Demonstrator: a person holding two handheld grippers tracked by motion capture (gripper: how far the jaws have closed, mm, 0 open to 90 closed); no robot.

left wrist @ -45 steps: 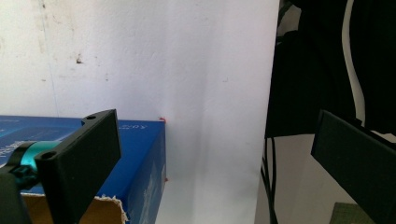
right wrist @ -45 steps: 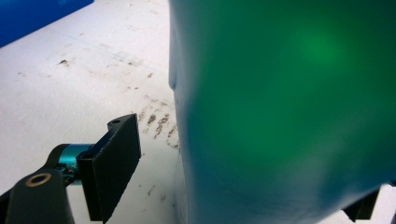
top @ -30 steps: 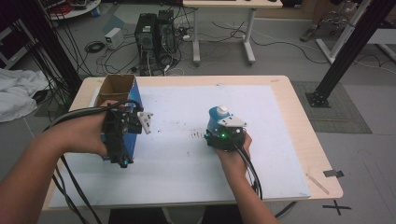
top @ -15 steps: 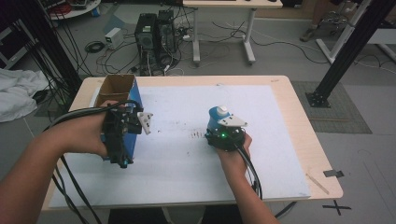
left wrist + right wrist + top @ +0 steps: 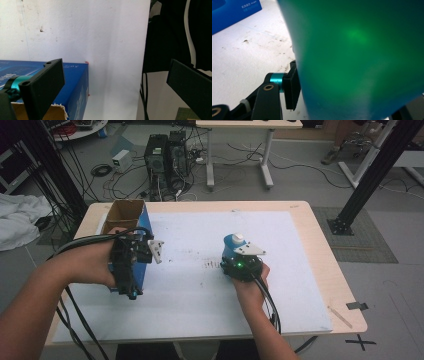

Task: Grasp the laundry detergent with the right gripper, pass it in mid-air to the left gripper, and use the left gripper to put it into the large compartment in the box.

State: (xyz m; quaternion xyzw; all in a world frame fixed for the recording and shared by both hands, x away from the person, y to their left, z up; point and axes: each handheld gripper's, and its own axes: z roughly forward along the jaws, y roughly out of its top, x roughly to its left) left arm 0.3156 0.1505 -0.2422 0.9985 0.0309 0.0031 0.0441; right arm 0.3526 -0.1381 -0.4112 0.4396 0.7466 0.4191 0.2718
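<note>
While clamped by right gripper (image 5: 235,251), smooth blue-green bottle (image 5: 362,57), glossy blue cardboard box (image 5: 131,227).

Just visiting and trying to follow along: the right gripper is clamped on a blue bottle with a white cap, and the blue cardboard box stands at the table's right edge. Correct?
Not quite. In the high view the blue cardboard box stands near the table's left edge, by the left gripper. The rest holds: the right gripper is clamped on the blue bottle with the white cap.

Open white mat (image 5: 200,295) lies between the blue box (image 5: 142,227) at left and the bottle (image 5: 231,245) mid-table.
</note>
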